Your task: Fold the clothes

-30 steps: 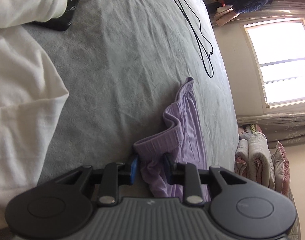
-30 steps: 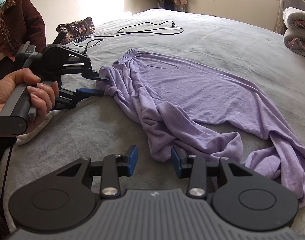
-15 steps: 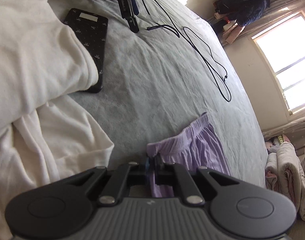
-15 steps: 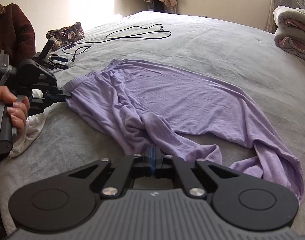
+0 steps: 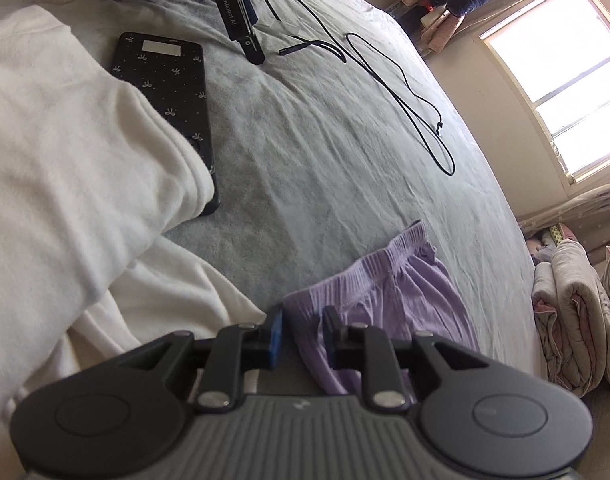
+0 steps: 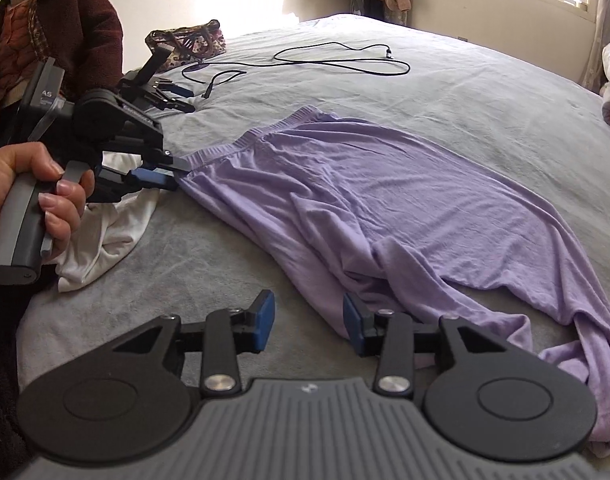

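Observation:
Purple trousers [image 6: 365, 200] lie spread out on the grey bed [image 6: 485, 92], waistband [image 6: 265, 136] to the left and legs trailing to the right. My left gripper [image 5: 303, 334] is at the waistband corner [image 5: 385, 264]; its jaws are opening, with purple cloth between the pads but not pinched. From the right wrist view, the left gripper [image 6: 175, 172] sits in a hand, its tips at that corner. My right gripper [image 6: 308, 320] is at the near edge of the trousers, jaws opening. Its right pad [image 6: 353, 320] is against the cloth, with bare bed between the pads.
A white garment [image 5: 65, 160] is heaped at the left, partly over a black phone [image 5: 165, 92]. A black cable [image 5: 405, 92] loops across the far bed beside another dark gripper device [image 5: 237, 12]. A patterned bag [image 6: 189, 42] and folded blankets [image 5: 565, 312] sit at the edges. A person [image 6: 65, 20] stands at the left.
Half a second ago both grippers were shut on the purple cloth; now both stand apart. The trousers have been drawn out flatter and leftward, and the left view has tilted up.

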The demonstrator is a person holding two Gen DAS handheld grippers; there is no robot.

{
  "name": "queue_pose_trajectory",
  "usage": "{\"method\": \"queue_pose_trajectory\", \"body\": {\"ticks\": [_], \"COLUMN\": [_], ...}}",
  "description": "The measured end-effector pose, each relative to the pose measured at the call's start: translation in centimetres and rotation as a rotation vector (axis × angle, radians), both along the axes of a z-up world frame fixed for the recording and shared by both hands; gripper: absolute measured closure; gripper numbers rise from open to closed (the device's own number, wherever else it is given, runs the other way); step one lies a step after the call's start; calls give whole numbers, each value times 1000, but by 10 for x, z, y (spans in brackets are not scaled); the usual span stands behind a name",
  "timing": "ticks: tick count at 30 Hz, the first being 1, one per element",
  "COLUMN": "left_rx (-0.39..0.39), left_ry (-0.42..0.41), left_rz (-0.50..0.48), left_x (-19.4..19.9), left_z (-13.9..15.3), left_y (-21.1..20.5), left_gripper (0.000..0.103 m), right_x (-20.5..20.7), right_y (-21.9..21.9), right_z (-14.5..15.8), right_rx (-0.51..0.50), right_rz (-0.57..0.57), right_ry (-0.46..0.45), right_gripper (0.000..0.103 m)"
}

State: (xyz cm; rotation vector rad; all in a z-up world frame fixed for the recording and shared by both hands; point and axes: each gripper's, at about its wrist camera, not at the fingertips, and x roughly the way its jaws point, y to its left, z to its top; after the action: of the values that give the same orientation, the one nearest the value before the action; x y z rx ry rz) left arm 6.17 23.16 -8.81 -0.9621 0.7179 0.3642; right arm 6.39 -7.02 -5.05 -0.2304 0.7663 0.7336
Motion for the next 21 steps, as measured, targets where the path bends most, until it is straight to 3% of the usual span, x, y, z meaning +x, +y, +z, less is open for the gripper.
{"method": "queue_pose_trajectory", "body": {"ticks": [6,11,13,16,18,21], "left_rx": [-45,-29,-9,22,35,42], "left_ry": [3,16,26,36,35,24], "left_rz": [-10,-37,-47,-62,-73,-80], "left_x": [6,11,13,15,17,14], "left_z": [-3,-3,-1,1,4,9], "left_y": [8,9,8,6,6,5], "left_gripper": [81,82,88,93,94,94], "right_x": [11,25,28,33,36,41], "right_y": [55,98,111,122,124,117], "right_z": [-10,-17,-19,-22,-24,-19], "right_rx": [-3,-5,-23,-69,-94,-62], "right_rz": [109,180,196,196,189,176], "right_ry": [-19,-33,-47,-66,-68,-14], "right_gripper": [65,69,73,84,99,102]}}
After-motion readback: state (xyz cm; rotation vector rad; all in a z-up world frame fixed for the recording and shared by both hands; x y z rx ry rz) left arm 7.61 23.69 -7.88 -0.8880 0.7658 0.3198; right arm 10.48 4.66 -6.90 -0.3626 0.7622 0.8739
